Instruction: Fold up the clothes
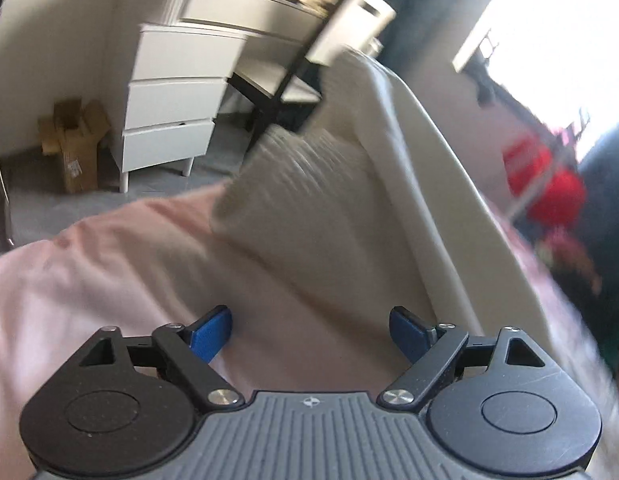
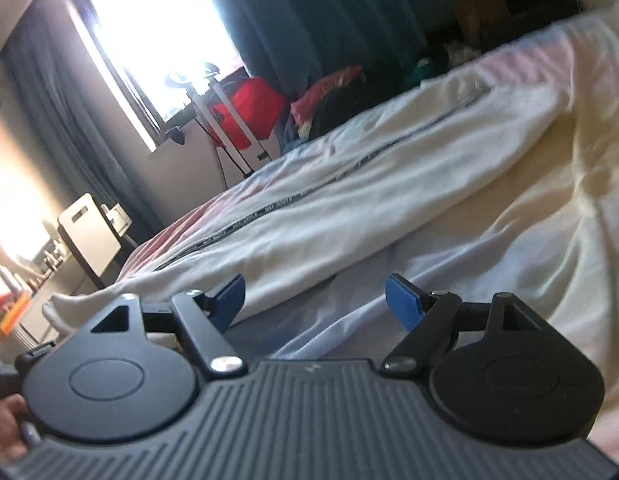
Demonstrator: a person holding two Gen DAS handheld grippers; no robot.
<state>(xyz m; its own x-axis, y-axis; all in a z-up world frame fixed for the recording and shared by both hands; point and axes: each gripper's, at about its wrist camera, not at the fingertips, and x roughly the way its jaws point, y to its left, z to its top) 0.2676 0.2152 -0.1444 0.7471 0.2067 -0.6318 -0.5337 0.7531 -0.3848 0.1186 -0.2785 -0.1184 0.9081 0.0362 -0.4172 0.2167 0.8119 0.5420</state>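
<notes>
1. A white garment (image 2: 349, 200) with a dark printed stripe lies stretched out on the pink bedsheet (image 2: 245, 188); its long axis runs from the lower left toward the upper right of the right wrist view.
2. In the blurred left wrist view, it is probably the same garment (image 1: 413, 168), reaching away toward a chair (image 1: 309, 60).
3. The right gripper (image 2: 314, 300) is released, jaws wide, with nothing between them.
4. The left gripper (image 1: 311, 334) stands spread above the sheet, empty.
</notes>
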